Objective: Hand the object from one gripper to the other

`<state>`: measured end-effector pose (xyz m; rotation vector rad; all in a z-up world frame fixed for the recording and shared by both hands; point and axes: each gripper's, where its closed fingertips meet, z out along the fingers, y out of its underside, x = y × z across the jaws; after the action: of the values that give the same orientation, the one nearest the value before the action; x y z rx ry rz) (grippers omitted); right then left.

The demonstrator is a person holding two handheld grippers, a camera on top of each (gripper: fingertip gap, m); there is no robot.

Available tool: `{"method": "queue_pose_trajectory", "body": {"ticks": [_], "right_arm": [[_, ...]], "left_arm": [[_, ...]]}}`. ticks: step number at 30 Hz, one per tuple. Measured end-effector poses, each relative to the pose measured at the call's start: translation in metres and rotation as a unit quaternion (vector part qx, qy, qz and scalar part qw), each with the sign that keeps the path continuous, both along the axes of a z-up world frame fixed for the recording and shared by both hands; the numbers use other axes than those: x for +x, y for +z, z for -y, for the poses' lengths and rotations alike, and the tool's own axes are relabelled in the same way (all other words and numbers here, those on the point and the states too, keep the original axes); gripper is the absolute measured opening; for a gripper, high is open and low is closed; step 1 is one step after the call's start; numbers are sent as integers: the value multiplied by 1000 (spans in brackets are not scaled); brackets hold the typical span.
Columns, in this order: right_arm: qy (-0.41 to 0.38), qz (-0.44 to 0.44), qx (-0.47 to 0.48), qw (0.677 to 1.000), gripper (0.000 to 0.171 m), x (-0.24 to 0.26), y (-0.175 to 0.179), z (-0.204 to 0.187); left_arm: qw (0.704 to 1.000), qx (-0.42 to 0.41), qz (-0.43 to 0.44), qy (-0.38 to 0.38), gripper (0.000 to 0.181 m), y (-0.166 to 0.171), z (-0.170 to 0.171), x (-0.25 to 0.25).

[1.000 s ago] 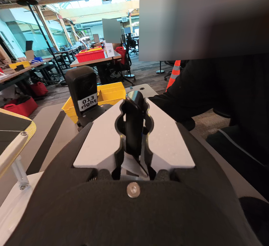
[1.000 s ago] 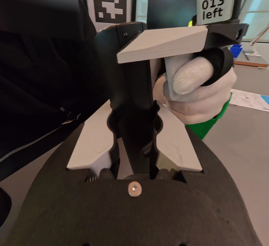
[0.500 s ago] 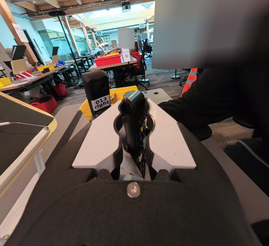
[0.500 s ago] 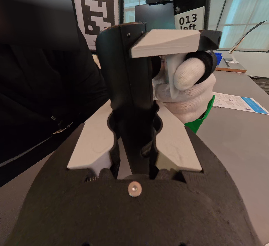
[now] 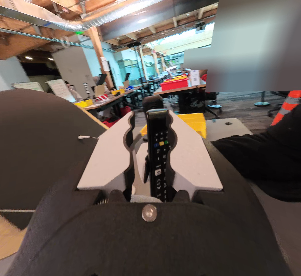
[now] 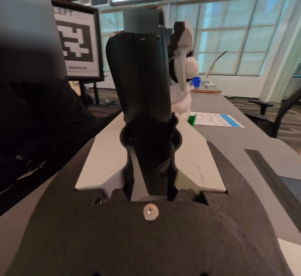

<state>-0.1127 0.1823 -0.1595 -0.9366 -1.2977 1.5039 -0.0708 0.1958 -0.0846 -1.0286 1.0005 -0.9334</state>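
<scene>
A black remote control (image 5: 157, 150) stands upright between the fingers of my left gripper (image 5: 150, 118). The left jaws stand apart: the remote rests against the right finger, with a clear gap at the left finger. In the right wrist view the remote's plain back (image 6: 140, 80) faces me, and my right gripper (image 6: 148, 116) is shut on its lower part. The left gripper (image 6: 182, 53) shows there edge-on behind the remote, held by a white-gloved hand (image 6: 184, 101). The right gripper's camera (image 5: 152, 103) shows just behind the remote.
A yellow bin (image 5: 193, 121) sits on the grey table (image 5: 228, 129). A person's black sleeve (image 5: 260, 154) lies at the right, and a dark board (image 5: 40, 137) fills the left. A printed sheet (image 6: 215, 119) and a green object (image 6: 192, 119) lie on the table. The grippers' ends are close to 8 cm from one another.
My left gripper's jaws have opened, leaving a gap beside the remote, and it has swung so it looks edge-on in the right wrist view. The right gripper keeps its hold.
</scene>
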Motion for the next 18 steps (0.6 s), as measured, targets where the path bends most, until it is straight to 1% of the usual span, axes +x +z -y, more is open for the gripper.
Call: {"method": "queue_pose_trajectory", "body": {"ticks": [2,3,6,9,14,18], "right_arm": [[-50,-21,-13,998,47,7,10,-21],[-81,-34,-20,996,48,12,15,-33],[-163,-81,-42,982,48,33,34,-66],[-232,-122,-58,963,47,52,49,-88],[-276,-160,-83,944,47,66,65,-99],[-298,-160,-97,936,47,64,69,-102]], "left_arm": [[999,13,5,45,47,4,-10,-5],[998,19,-11,65,52,0,-15,-5],[985,32,-111,125,63,-30,-32,6],[969,54,-162,177,63,-48,-48,20],[924,108,-217,296,63,-70,-81,33],[898,161,-227,340,60,-74,-87,43]]}}
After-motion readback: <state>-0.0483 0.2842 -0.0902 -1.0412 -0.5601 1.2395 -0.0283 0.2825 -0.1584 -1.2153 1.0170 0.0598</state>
